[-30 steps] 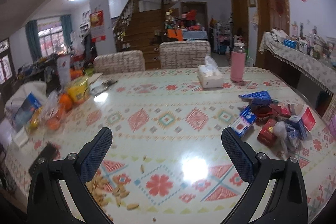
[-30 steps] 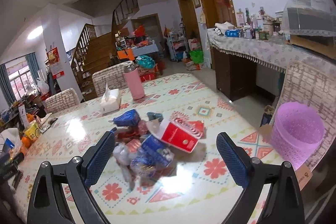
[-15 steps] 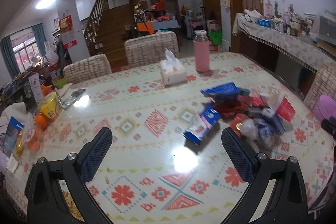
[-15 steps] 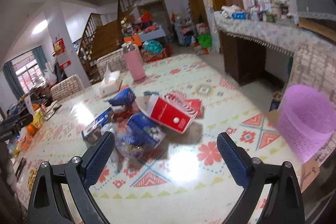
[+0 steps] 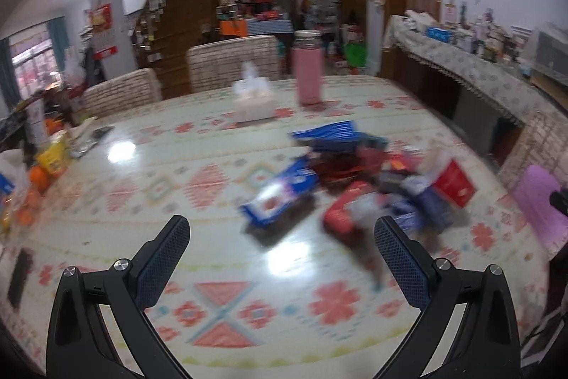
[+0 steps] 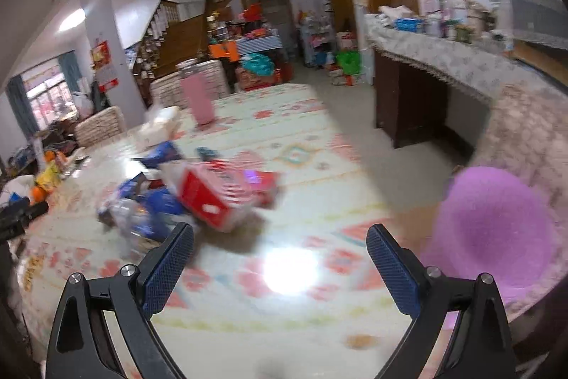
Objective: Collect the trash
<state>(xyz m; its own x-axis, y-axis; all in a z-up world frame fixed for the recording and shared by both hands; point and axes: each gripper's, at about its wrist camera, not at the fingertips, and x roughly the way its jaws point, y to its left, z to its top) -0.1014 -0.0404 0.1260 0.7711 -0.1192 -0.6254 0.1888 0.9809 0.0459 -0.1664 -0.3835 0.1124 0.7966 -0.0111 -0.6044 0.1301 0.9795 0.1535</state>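
Note:
A pile of trash, red and blue boxes and wrappers point(image 5: 358, 180), lies on the patterned table point(image 5: 177, 187); the right wrist view shows the same pile point(image 6: 198, 194), blurred. A blue and white packet point(image 5: 280, 198) lies at its left edge. A purple basket point(image 6: 493, 233) stands off the table's right edge, also in the left wrist view point(image 5: 543, 205). My left gripper point(image 5: 280, 251) is open and empty, just short of the pile. My right gripper point(image 6: 280, 258) is open and empty, above the table between pile and basket.
A pink bottle point(image 5: 309, 70) and a white tissue box point(image 5: 254, 102) stand at the table's far side. Oranges and snack bags point(image 5: 42, 166) lie at the left edge. Chairs point(image 5: 230, 63) stand behind the table. A covered sideboard point(image 6: 461, 59) runs along the right wall.
Both grippers have moved right and toward the pile. The pile is now larger and nearer in both views, and the purple basket is closer to the right gripper. Both stay open.

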